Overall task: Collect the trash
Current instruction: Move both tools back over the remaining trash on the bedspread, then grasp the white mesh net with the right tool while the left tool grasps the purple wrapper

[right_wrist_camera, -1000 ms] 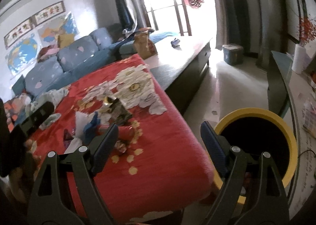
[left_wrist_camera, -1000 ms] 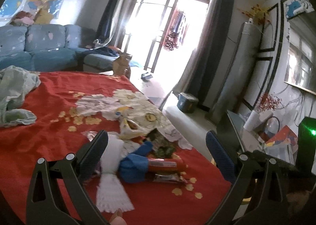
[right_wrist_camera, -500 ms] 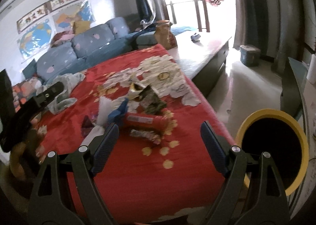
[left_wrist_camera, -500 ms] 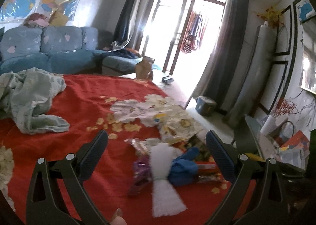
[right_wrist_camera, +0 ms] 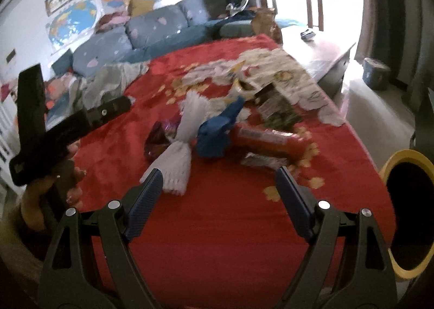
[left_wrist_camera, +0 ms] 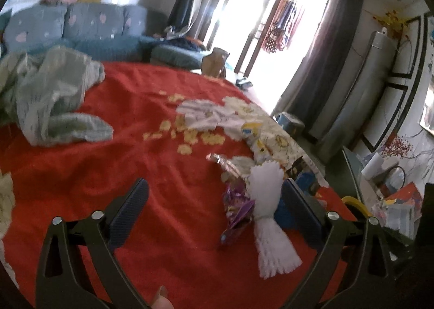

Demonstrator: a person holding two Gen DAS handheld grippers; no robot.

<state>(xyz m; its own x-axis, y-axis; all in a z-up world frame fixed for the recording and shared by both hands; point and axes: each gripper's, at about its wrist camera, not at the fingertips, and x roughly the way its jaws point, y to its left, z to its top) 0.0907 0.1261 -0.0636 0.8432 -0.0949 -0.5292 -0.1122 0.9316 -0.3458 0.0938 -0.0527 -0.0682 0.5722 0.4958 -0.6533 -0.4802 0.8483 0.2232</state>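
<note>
A heap of trash lies on the red blanket [left_wrist_camera: 108,162]: a white foam net [left_wrist_camera: 267,211] [right_wrist_camera: 187,129], a purple wrapper [left_wrist_camera: 238,211] [right_wrist_camera: 160,138], a blue crumpled piece [right_wrist_camera: 217,132], a red snack pack [right_wrist_camera: 265,138] and a dark green packet [right_wrist_camera: 276,110]. My left gripper [left_wrist_camera: 214,189] hovers above the blanket with its jaws closing. The wrapper and the net show between its fingers, untouched. My right gripper [right_wrist_camera: 219,174] is open and empty, just short of the heap. A yellow-rimmed bin [right_wrist_camera: 401,157] [left_wrist_camera: 352,201] stands off the blanket's right edge.
A grey-green garment [left_wrist_camera: 48,97] lies crumpled at the back left of the blanket, with a blue sofa [left_wrist_camera: 81,26] behind it. A low wooden table [right_wrist_camera: 320,48] carries a paper bag [left_wrist_camera: 214,63]. A cluttered desk [left_wrist_camera: 393,200] is at the right. A hand [right_wrist_camera: 72,170] holds the left tool.
In the left wrist view the trash heap slid from the centre to the right finger. The right gripper came closer to the heap and the bin drifted to the right edge.
</note>
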